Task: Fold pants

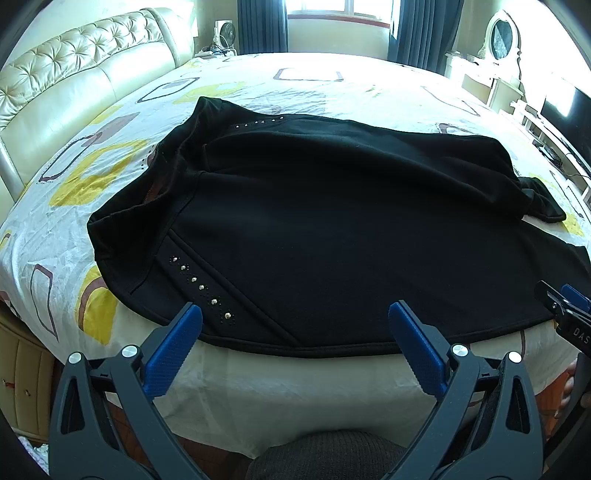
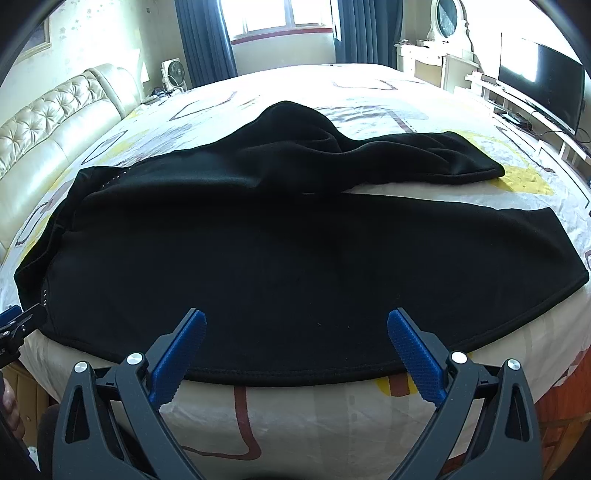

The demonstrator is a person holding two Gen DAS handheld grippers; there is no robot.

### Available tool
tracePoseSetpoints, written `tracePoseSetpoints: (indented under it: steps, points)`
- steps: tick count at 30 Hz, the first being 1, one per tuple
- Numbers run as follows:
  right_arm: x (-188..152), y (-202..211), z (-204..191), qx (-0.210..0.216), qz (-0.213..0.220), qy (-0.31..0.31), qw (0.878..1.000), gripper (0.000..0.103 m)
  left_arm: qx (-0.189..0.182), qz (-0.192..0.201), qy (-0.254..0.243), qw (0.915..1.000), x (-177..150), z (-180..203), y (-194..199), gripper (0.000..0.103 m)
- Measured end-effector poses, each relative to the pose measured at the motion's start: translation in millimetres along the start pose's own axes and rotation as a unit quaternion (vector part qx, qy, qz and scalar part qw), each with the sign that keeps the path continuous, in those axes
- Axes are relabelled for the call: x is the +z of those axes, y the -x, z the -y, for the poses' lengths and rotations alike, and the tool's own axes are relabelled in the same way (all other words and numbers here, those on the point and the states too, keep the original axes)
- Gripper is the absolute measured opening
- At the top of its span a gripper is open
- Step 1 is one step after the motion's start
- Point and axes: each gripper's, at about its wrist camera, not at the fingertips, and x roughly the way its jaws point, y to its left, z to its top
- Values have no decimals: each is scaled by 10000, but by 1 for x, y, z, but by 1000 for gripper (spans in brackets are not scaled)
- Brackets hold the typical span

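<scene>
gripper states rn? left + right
Left gripper: open, empty, at the near edge of the black pants.
Right gripper: open, empty, at the same edge.

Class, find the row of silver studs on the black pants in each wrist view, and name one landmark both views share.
Left wrist view: row of studs, lower left, near the pants' hem, just beyond the left tongs.
Right wrist view: the same studs barely show at the far left edge.
Shared landmark: white fan by the window.

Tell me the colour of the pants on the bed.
Black, with a row of small silver studs; the pants show best in the left wrist view.
</scene>
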Motion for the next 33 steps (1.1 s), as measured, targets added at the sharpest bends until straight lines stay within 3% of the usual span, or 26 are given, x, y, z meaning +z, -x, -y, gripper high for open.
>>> tracePoseSetpoints:
  steps: [33]
  points:
    - [-2,-4,2,18,-91,19,10000,98,-42,-97,-59,9999,-4,4,-4,101]
